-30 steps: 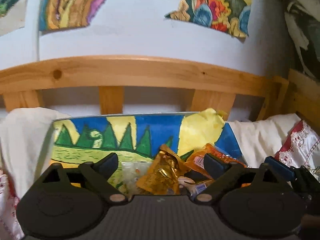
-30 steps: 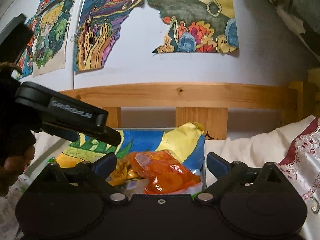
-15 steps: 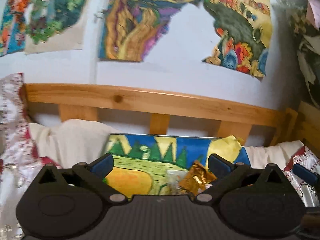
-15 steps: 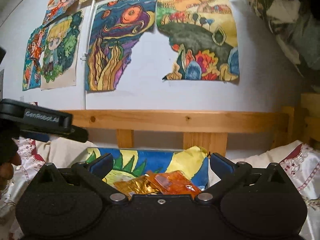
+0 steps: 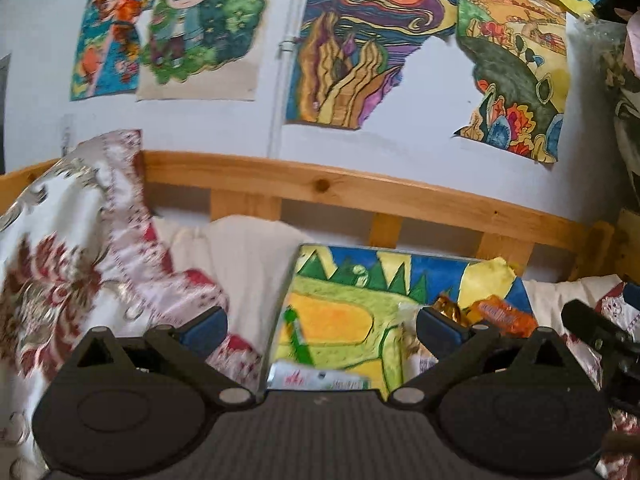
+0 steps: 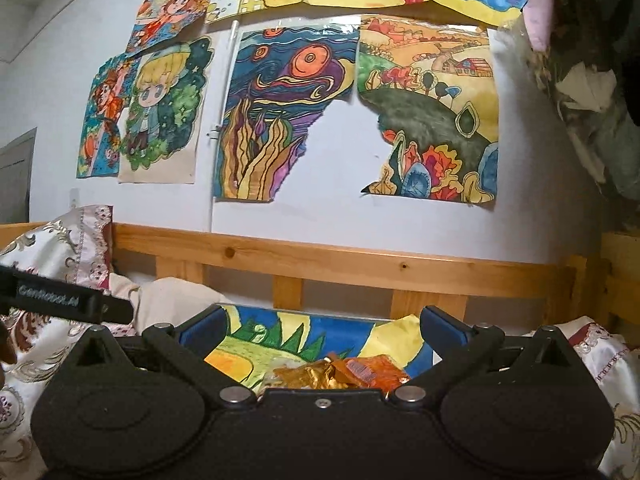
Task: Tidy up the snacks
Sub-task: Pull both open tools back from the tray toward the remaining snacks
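L gripper [image 5: 320, 330]: jaws wide apart, just been opening, nothing between the pads. Blue flat pads, black matte plastic body w/ ribbed top. R gripper [image 6: 320, 330]: same, jaws spread wide, just been opening, empty.

Snacks sit on a painted sheet [image 5: 340, 320], flat paper, crayon-like texture, yellow/green/blue landscape, lying on the bed. In L view the gold wrapper [image 5: 450, 308] is at 3 o'clock of the sheet, crinkled shiny foil, irregular lump, just behind the R pad of that gripper. Orange packet [image 5: 504, 316] touching it on the 3 o'clock side, glossy film, roughly oblong, long axis running 9-to-3, slightly tilted. White tube-like packet [image 5: 316, 378] at 6 o'clock of the sheet, smooth w/ red+green print, long axis 9-to-3, partly hidden by gripper body; blurred, can't tell more. In R view gold wrapper [image 6: 310, 374] and orange packet [image 6: 372, 370] sit side by side at 6 o'clock, low between the jaws but not touched.

Bed rail [image 5: 360, 192]: pale knotty pine, horizontal bar w/ short slats. Patterned cover [image 5: 80, 260] at 9 o'clock, satin sheen, red-silver floral. Cream cloth [image 5: 248, 256] beside it, matte, rumpled. Wall drawings [image 6: 288, 120]: paper, torn edges, taped on white wall.
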`<state>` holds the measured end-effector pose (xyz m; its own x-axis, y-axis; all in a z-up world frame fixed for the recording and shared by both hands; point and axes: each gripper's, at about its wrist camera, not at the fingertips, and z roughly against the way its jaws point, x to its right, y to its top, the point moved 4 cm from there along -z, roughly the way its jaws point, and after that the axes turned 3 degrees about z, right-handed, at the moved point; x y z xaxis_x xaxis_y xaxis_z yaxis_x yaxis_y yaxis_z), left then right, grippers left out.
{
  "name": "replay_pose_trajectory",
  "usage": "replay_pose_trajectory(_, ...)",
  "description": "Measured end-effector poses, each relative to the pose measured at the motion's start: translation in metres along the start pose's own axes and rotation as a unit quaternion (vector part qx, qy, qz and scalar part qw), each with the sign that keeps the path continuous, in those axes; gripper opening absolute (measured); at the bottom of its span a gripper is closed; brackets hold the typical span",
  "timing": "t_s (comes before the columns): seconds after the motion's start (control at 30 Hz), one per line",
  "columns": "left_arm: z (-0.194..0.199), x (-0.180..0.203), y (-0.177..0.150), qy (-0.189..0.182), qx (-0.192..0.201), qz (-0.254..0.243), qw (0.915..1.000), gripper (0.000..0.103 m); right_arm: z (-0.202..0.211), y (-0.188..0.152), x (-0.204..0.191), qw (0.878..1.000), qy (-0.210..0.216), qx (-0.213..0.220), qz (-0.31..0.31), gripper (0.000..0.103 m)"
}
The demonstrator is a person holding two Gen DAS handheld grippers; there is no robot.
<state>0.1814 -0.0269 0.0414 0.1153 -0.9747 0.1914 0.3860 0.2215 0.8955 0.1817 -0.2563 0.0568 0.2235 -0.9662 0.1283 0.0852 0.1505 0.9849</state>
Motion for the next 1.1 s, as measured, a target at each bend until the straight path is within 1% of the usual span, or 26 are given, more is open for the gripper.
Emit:
replay_pose_trajectory(0.1,0.012,-0.009,-0.011,0.003,-0.006,0.012,0.9999,0.102,0.01,-0.003,-0.005,1.0,0.002,-0.008,0.005,0.102)
replay_pose_trajectory(0.27,0.024,-0.024,-0.028,0.018,-0.031,0.022,0.9991,0.102,0.026,-0.01,-0.012,1.0,0.001,-0.022,0.017,0.102)
replay_pose_trajectory(0.37,0.03,-0.035,-0.037,0.023,-0.04,0.033,0.9984,0.102,0.033,-0.014,-0.015,0.999,-0.002,-0.03,0.024,0.102)
replay_pose_trajectory(0.53,0.041,-0.05,-0.052,0.04,-0.055,0.067,0.9954,0.102,0.049,-0.022,-0.016,0.999,-0.003,-0.044,0.021,0.102)
replay_pose_trajectory(0.67,0.051,-0.054,-0.066,0.041,-0.064,0.088,0.9932,0.102,0.062,-0.034,-0.017,0.998,-0.003,-0.065,0.02,0.102)
replay_pose_trajectory(0.9,0.064,-0.05,-0.089,0.033,-0.085,0.067,0.9936,0.102,0.083,-0.05,-0.023,0.995,0.001,-0.092,0.024,0.102)
replay_pose_trajectory(1.1,0.072,-0.043,-0.103,0.015,-0.095,0.042,0.9945,0.102,0.095,-0.058,-0.029,0.994,0.009,-0.107,0.028,0.102)
